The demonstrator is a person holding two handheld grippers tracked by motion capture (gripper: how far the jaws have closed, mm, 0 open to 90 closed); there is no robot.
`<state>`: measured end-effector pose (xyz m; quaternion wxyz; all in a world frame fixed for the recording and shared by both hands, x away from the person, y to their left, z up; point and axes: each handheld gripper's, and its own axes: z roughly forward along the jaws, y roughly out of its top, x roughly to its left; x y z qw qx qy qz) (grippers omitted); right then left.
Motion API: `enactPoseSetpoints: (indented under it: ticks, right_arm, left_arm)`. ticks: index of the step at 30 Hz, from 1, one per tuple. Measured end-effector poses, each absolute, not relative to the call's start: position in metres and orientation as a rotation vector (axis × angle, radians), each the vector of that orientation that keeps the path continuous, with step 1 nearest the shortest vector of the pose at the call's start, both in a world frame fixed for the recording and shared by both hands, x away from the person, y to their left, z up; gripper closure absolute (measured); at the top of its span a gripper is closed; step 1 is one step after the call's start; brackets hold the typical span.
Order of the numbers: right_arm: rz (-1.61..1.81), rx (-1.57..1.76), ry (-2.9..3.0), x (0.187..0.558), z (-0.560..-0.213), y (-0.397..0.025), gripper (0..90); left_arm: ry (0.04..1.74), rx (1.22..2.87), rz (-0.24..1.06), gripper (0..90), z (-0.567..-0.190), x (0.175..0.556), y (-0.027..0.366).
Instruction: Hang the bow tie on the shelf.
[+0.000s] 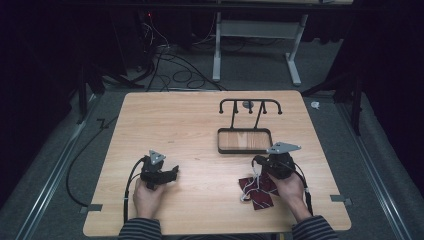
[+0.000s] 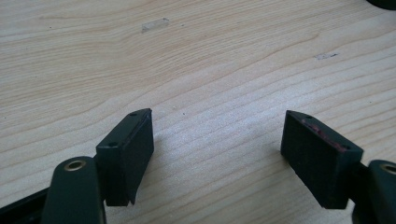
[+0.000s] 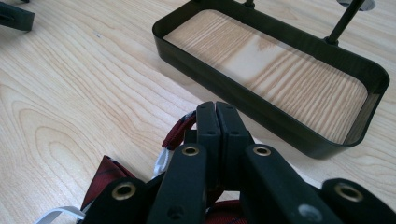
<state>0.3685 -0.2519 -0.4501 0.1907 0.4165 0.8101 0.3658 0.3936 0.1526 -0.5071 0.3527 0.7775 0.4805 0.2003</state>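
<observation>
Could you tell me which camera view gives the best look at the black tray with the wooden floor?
The right gripper view: the black tray is close, showing its rounded walls, wood-grain floor and a rack post rising at its far side. The high view shows the tray small but whole, under its hook rack.

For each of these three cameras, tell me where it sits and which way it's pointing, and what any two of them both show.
High view: above the person's side, facing forward and down on the table; both hands, left gripper and right gripper show.
Left gripper view: on the left gripper, looking down at bare wood; its jaws stand wide apart.
Right gripper view: on the right gripper, facing the black tray; jaws closed over a dark red cloth.
Shared: the tray and cloth appear in the high and right gripper views.
</observation>
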Motion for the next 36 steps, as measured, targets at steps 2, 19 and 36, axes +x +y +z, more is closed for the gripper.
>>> enactPoseSetpoints:
  ticks: [2, 19, 36]
  right_arm:
    - [1.03, 1.162, 2.275, 0.368, -0.449, -0.251, 90.0]
    - [1.07, 1.104, 2.228, 0.361, -0.426, -0.253, 90.0]
    - [1.09, 1.064, 2.199, 0.357, -0.407, -0.251, 90.0]
  left_arm:
    - [1.243, 2.011, 0.518, 26.1, -0.507, 0.394, 0.153]
    - [1.243, 2.012, 0.519, 26.1, -0.507, 0.394, 0.152]
    - [1.243, 2.012, 0.519, 26.1, -0.507, 0.394, 0.152]
